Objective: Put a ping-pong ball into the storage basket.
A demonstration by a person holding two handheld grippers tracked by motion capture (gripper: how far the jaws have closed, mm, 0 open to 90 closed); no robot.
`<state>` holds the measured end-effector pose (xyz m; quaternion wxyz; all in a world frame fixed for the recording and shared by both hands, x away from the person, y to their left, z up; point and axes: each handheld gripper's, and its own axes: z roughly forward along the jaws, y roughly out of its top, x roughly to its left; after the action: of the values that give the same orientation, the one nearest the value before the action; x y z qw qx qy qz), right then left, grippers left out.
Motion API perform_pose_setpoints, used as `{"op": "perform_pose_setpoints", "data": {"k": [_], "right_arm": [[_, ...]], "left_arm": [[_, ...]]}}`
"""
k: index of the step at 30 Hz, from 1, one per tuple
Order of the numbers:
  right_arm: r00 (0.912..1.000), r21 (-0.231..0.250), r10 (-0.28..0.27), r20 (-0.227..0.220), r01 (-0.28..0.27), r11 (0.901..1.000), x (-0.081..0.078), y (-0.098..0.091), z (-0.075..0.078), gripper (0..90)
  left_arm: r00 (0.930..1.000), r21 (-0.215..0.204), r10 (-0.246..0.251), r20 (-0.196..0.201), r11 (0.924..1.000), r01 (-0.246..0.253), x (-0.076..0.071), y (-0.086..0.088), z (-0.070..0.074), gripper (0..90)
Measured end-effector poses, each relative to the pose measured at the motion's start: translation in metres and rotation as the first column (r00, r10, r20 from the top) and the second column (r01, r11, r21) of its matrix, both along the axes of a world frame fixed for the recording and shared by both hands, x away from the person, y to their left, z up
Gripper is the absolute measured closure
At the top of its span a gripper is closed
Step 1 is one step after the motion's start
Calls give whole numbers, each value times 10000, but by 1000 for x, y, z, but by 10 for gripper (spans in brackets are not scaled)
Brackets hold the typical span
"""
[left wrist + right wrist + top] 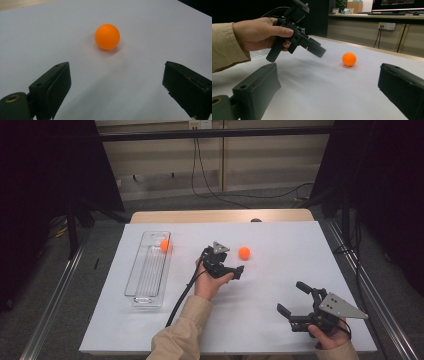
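Surface: white sheet [280, 240] covering a wooden table, grey carpet and dark curtains beyond.
Tray: clear plastic tray [136, 287] at centre left of the high view, one orange ball [164, 245] already lying at its far end.
Loose ball: second orange ball [244, 252] on the sheet just right of centre, apart from the tray.
Left gripper: left gripper [233, 271] near the middle, jaws spread with nothing between them, aimed at the loose ball [107, 36], not yet around it.
Right gripper: right gripper [292, 296] at lower right, jaws apart, grasping nothing.
Progress: judged about halfway; one ball binned, the other not yet grasped, carried and dropped in.
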<state>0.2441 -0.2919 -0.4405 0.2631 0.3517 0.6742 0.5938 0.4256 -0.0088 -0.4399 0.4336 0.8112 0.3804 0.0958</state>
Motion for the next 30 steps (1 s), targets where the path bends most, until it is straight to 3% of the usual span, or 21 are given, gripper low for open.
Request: {"op": "perform_pose_setpoints", "data": {"k": [30], "right_arm": [[10000,40,-14,-9,14,10000,0,0,0,26]], "left_arm": [[9999,-63,-8,116,10000,9,7,-14,0,83]]}}
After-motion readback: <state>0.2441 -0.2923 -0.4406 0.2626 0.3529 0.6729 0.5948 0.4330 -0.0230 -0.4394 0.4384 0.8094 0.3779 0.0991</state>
